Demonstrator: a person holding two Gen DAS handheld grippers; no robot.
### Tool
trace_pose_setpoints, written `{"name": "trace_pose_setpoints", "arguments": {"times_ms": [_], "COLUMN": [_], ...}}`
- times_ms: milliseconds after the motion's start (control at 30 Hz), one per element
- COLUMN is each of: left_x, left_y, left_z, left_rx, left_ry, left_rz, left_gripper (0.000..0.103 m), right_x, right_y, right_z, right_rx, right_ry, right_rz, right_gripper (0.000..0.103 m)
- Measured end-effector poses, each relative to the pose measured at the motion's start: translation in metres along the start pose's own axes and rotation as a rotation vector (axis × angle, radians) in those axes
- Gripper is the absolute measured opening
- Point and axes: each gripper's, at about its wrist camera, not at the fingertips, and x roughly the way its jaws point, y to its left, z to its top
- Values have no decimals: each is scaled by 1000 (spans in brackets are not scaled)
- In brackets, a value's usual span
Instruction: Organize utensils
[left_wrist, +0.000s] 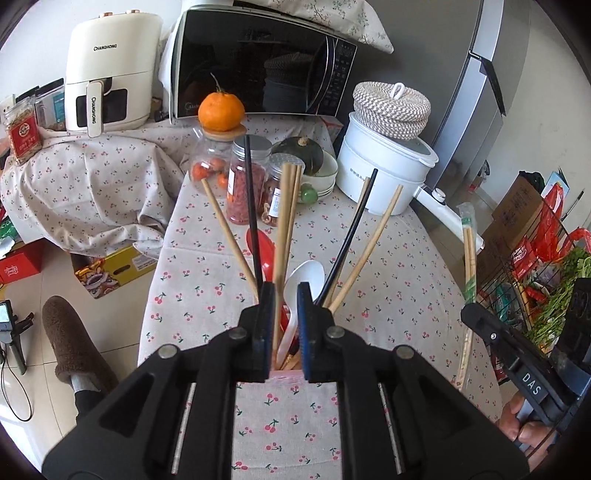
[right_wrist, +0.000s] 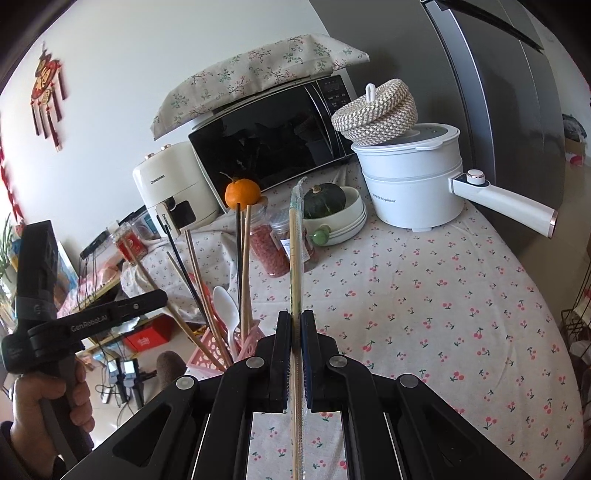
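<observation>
- Step in hand, as I judge it: loading utensils into the pink holder (right_wrist: 207, 350), lower left of the right wrist frame.
- My right gripper (right_wrist: 294, 325) is clenched on wrapped chopsticks (right_wrist: 295, 258); long axis runs up-frame, tip toward the microwave (right_wrist: 273, 140).
- My left gripper (left_wrist: 286, 295) is released, above the holder.
- Next move: swing the chopsticks left and lower them in.

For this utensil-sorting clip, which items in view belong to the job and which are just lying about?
Job:
- wrapped chopsticks, clamped in the right hand-held gripper
- pink holder with loose chopsticks, white spoon, red spoon
- left hand-held gripper, around the holder's rim

Lying about:
- microwave
- air fryer
- electric pot
- orange
- jars
- squash
</observation>
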Motion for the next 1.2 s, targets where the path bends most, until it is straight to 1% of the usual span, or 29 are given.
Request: {"name": "trace_pose_setpoints", "arguments": {"times_ms": [33, 67, 100, 200, 367, 500, 767, 1033, 1200], "left_x": [-1, -4, -7, -12, -19, -24, -29, -34, -32], "left_y": [-1, -1, -2, -1, 4, 9, 18, 21, 26], "left_z": [-2, -5, -9, -17, -36, -54, -86, -100, -102], "left_rx": [2, 2, 3, 1, -16, -30, -39, -29, -43], "left_ry": [0, -5, -12, -13, -3, -1, 11, 12, 16], "left_rz": [-3, -4, -5, -7, -15, -15, -12, -12, -15], "left_gripper": [31, 46, 57, 67, 77, 81, 82, 82, 82], "right_x": [0, 0, 0, -1, -4, -8, -11, -6, 0], "right_y": [1, 1, 1, 3, 5, 9, 27, 45, 50], "right_z": [0, 1, 1, 2, 2, 4, 9, 18, 25], "right_rx": [1, 1, 1, 0, 8, 18, 25, 47, 68], "right_ry": [-2, -3, -6, -13, -32, -55, -97, -159, -208], "right_rz": [2, 5, 8, 11, 17, 31, 69, 100, 119], "right_gripper": [5, 5, 6, 5, 6, 5, 5, 5, 5]}}
